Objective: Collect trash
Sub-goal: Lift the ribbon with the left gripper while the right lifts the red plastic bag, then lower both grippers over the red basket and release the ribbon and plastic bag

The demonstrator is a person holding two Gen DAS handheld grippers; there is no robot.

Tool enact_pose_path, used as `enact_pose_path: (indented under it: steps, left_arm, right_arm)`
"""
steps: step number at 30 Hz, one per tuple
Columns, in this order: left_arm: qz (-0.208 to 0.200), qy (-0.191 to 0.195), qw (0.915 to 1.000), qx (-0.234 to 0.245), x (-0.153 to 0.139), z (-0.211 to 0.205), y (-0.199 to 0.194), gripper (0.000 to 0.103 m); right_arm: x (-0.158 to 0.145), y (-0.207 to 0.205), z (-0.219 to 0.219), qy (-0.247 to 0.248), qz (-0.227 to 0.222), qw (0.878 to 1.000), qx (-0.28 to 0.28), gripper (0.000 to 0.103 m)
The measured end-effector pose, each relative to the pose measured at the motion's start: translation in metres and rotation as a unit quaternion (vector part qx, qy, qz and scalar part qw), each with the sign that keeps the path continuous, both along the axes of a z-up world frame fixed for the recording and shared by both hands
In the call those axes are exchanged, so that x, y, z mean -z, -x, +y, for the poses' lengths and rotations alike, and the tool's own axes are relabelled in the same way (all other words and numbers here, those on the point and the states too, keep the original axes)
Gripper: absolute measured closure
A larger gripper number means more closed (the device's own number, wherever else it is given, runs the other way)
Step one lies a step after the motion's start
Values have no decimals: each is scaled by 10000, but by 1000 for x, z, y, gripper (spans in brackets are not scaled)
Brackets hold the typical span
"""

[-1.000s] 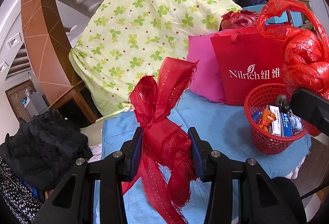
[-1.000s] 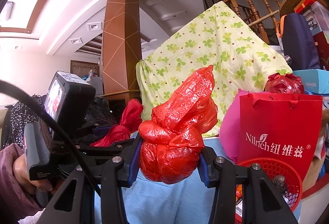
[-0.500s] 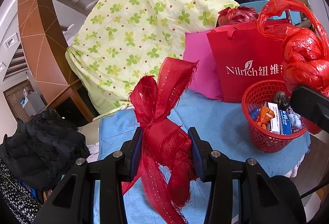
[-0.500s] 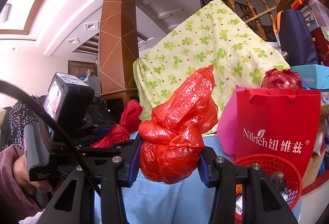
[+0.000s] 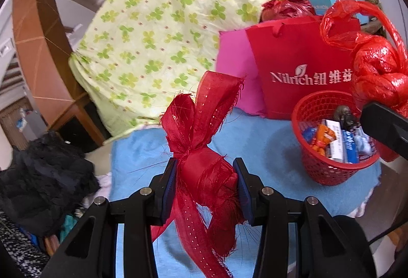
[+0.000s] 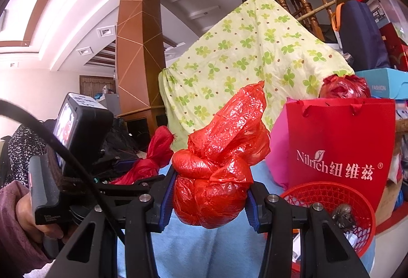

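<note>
Frayed cloth ribbon (image 5: 201, 150), glossy plastic bag (image 6: 216, 176)

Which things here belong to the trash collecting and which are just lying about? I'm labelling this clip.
Job:
frayed red ribbon bow, in left gripper
knotted red plastic bag, in right gripper
red mesh plastic basket

Lying about:
clover-print sheet
red paper bag
black cloth heap

Two wrist fisheyes, both facing the red gift bag

The left view looks down along its claw (image 5: 205, 185) from close in, the red gift bag (image 5: 301, 66) up to its right (red basket (image 5: 329, 166) below it). The right view looks nearly level past its claw (image 6: 207, 197), sharing the bag (image 6: 339, 143), basket (image 6: 357, 206) and clover cloth (image 6: 244, 53).
</note>
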State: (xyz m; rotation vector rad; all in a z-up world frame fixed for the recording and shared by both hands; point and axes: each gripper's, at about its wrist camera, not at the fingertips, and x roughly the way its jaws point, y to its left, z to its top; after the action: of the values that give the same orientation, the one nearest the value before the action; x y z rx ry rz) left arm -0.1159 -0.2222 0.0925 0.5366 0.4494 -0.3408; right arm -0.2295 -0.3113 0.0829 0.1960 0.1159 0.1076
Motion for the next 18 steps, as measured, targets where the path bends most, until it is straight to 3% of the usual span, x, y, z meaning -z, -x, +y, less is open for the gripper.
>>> enact_pose_path:
  steps: [7, 12, 18]
  left_arm:
    - [844, 396, 9938, 602, 19, -28, -28, 57]
    - [1420, 586, 9808, 1198, 32, -68, -46, 57]
    - [1706, 572, 9695, 1666, 45, -121, -54, 57]
  right_arm:
    - [22, -13, -44, -231, 296, 9986, 364, 53]
    - [44, -34, -94, -545, 772, 9928, 742, 53]
    - [74, -49, -153, -945, 1253, 9805, 1180, 53]
